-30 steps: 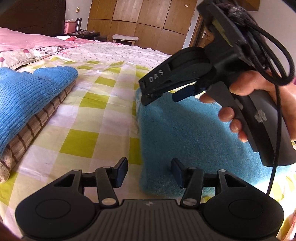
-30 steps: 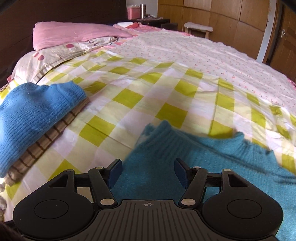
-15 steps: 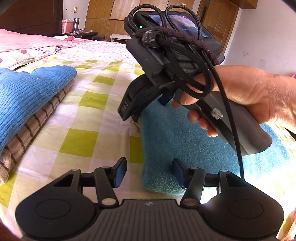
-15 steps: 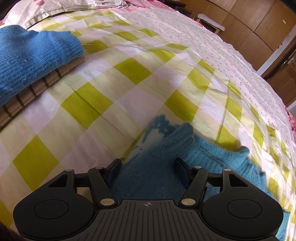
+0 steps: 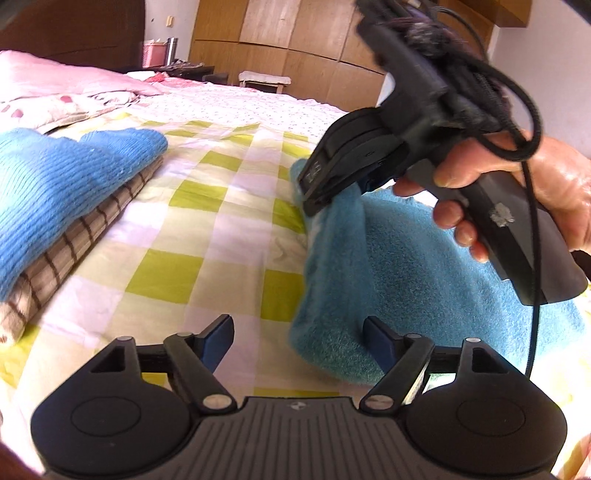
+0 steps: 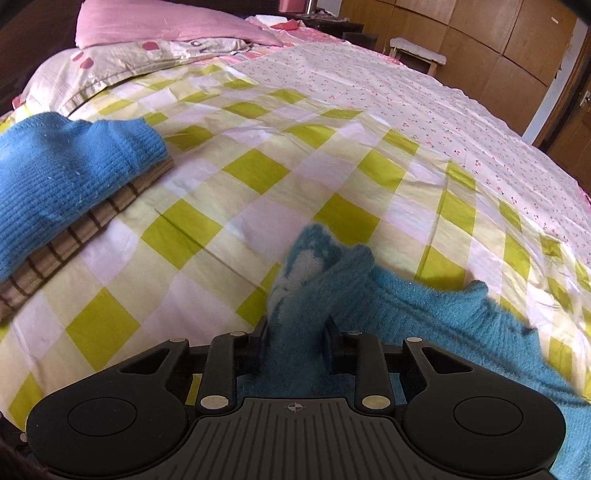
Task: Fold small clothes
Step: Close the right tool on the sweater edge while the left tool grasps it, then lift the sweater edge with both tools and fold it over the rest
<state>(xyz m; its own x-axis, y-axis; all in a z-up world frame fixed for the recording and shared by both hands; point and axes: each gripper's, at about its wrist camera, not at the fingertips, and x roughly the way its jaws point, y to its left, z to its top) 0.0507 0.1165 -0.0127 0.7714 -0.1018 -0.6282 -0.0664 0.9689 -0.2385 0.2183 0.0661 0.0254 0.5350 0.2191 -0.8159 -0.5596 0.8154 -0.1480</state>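
Note:
A teal fuzzy garment [image 5: 406,266] lies on the checked bedspread [image 5: 207,229]. My right gripper [image 6: 295,343] is shut on a bunched fold of its far left edge [image 6: 314,280]; in the left wrist view the same gripper [image 5: 332,184] is seen lifting that edge. My left gripper [image 5: 299,339] is open, its fingers either side of the garment's near left corner [image 5: 325,343], low over the bed.
A folded blue knit sweater [image 5: 55,184] sits on a brown checked garment [image 5: 74,240] at the left. Pink pillows [image 6: 166,29] lie at the bed's head. Wooden wardrobes [image 5: 295,48] stand behind.
My right gripper came down over the teal garment's far edge and closed on it, bunching it up. My left gripper stayed open near the near corner.

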